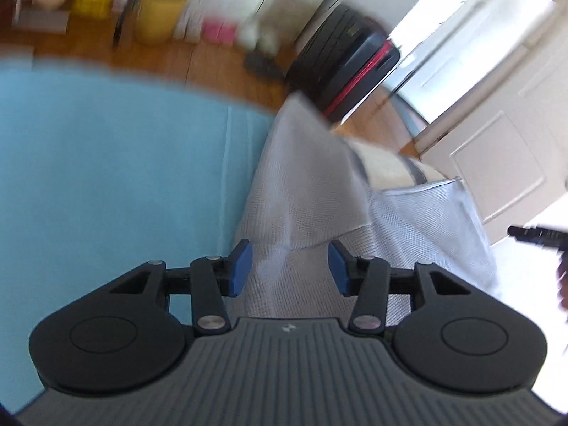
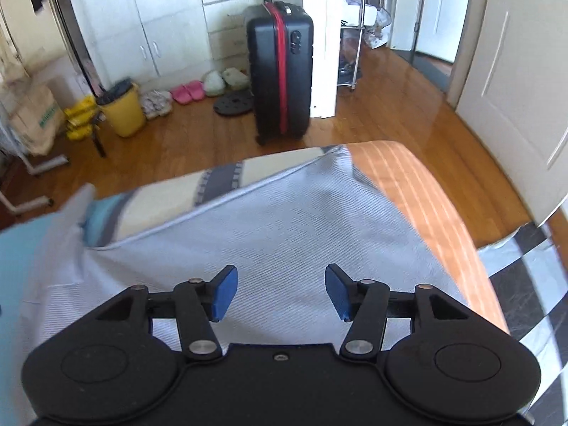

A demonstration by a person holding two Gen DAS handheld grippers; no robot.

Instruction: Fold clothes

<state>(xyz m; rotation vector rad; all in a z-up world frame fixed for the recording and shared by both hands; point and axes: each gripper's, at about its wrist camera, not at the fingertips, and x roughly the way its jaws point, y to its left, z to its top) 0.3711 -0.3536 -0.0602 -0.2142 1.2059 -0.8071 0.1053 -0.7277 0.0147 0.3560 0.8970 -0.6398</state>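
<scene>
Left wrist view blurs — both grippers' jaws apart over pale garment (image 2: 284, 227), edges cut off.

no readable text: green print on the paper bag (image 2: 33, 115) at left of right wrist view is too blurred to make out

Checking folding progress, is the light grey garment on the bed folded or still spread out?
Mostly spread out: the grey garment lies flat across the bed, with one part turned up. Both grippers are open above it.
</scene>
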